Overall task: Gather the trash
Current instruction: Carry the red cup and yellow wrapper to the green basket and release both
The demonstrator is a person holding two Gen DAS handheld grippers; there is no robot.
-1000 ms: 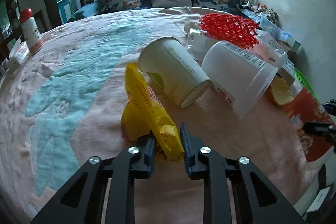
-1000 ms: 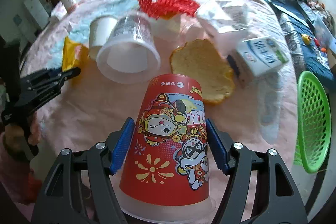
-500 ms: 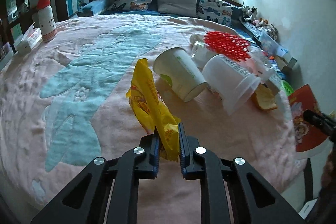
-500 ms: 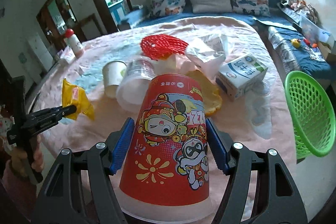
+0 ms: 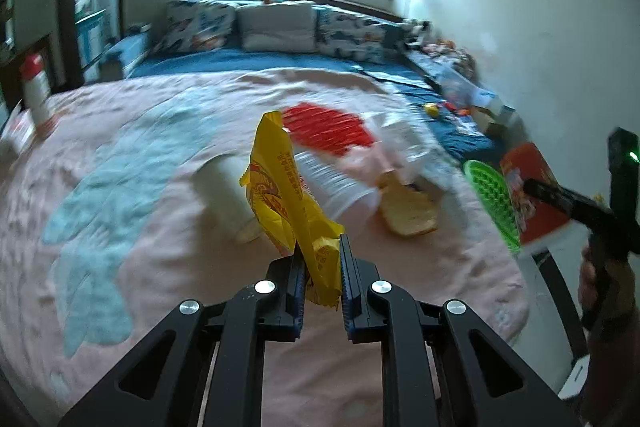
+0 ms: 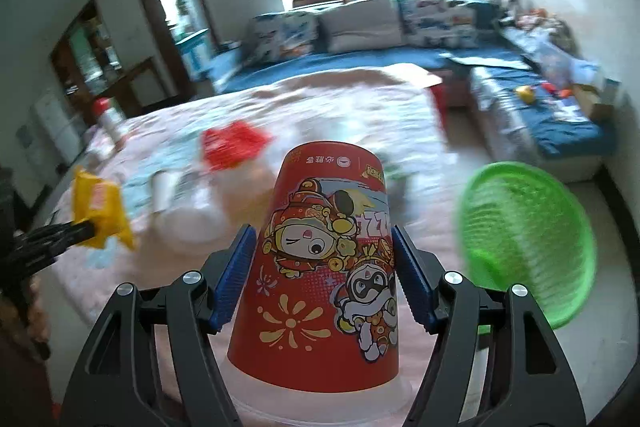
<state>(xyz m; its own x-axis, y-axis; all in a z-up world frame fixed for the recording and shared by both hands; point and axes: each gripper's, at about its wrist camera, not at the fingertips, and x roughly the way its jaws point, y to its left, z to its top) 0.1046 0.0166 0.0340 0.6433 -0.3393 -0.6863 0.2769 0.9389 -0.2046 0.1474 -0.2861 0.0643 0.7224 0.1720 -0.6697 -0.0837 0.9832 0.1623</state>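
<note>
My left gripper [image 5: 320, 259] is shut on a yellow snack wrapper [image 5: 286, 187] and holds it up above the pink-covered table [image 5: 168, 227]. It also shows in the right wrist view [image 6: 98, 213]. My right gripper [image 6: 323, 247] is shut on a red cartoon-printed cup [image 6: 328, 267], held upside down; the cup also shows in the left wrist view [image 5: 528, 193]. A green mesh basket [image 6: 528, 239] stands on the floor right of the table, also seen in the left wrist view [image 5: 490, 199].
On the table lie a red foam net [image 5: 326, 127], a clear plastic tub [image 5: 336, 183], a white paper cup [image 5: 228, 195], a bread piece [image 5: 406, 213] and crumpled plastic [image 5: 396, 143]. A red-capped bottle [image 5: 34, 87] stands far left. A blue sofa [image 5: 280, 55] lies behind.
Both grippers have risen and pulled back from the table with their loads. The wrapper has left the table. The right gripper has swung toward the green basket, which looks larger.
</note>
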